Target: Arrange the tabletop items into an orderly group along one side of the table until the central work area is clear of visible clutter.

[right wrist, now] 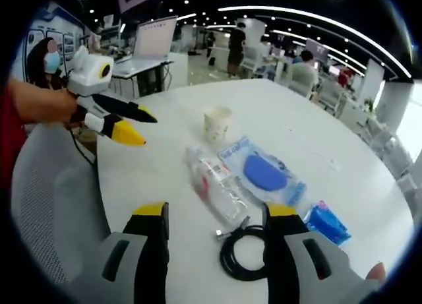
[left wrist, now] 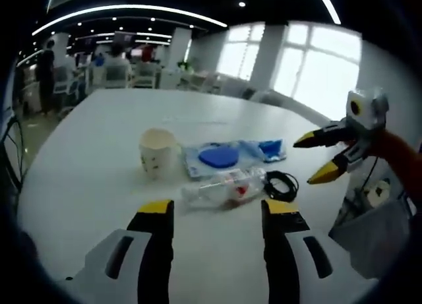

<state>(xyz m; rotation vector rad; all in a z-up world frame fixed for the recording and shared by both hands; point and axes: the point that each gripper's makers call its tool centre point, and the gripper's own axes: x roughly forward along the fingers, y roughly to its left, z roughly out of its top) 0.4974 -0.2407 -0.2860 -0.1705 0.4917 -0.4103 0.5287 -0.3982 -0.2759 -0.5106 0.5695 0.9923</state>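
Note:
On the white round table (left wrist: 92, 165) a paper cup (left wrist: 157, 150) stands upright. To its right lies a clear bag holding a blue round pad (left wrist: 221, 157), with a small blue packet (left wrist: 271, 148) at its end. A clear plastic bottle (left wrist: 224, 187) lies on its side in front, a black cable coil (left wrist: 281, 185) beside its cap. My left gripper (left wrist: 217, 208) is open just short of the bottle. My right gripper (left wrist: 304, 162) hovers open at the table's right edge. From the other side, my right gripper (right wrist: 216, 212) stands open over the bottle (right wrist: 217, 188) and cable (right wrist: 241, 254); cup (right wrist: 217, 122), bag (right wrist: 264, 172) and packet (right wrist: 328, 223) lie beyond. My left gripper (right wrist: 146, 130) is open, held by a hand.
A grey mesh chair (right wrist: 53, 205) stands at the table's near edge, seen also as the chair (left wrist: 372, 238). A laptop (right wrist: 155, 40) sits on a desk behind. People and desks fill the far office. The table's far half (right wrist: 316, 119) is bare.

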